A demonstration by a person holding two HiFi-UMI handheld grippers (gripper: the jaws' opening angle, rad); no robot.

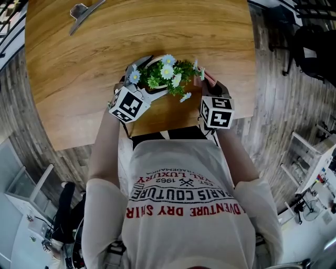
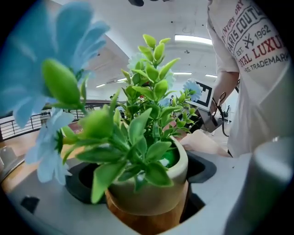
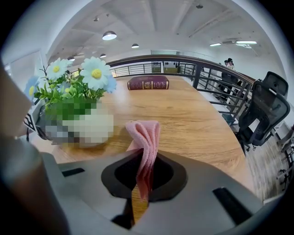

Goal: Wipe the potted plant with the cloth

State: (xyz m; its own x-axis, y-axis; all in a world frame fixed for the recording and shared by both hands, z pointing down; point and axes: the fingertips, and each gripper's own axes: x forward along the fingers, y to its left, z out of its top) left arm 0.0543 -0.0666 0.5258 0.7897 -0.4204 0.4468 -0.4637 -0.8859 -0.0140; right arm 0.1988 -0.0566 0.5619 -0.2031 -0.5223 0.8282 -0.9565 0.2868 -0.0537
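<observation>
The potted plant [image 1: 167,73], green leaves with white and pale blue daisies in a cream pot [image 2: 154,195] on a wooden base, stands near the table's front edge. My left gripper [image 1: 143,84] is shut on the pot, which fills the space between its jaws in the left gripper view. Just right of the plant, my right gripper [image 1: 209,84] is shut on a folded pink cloth [image 3: 144,144] that sticks up between its jaws. In the right gripper view the plant [image 3: 76,94] sits to the left, a short gap from the cloth. The cloth [image 2: 202,142] also shows behind the pot.
The round wooden table [image 1: 105,52] stretches away from me. A dark red book [image 3: 148,83] lies at its far side, and a metal object [image 1: 80,13] lies at the far left. A railing [image 3: 206,75] and a black office chair [image 3: 266,110] stand beyond the right edge.
</observation>
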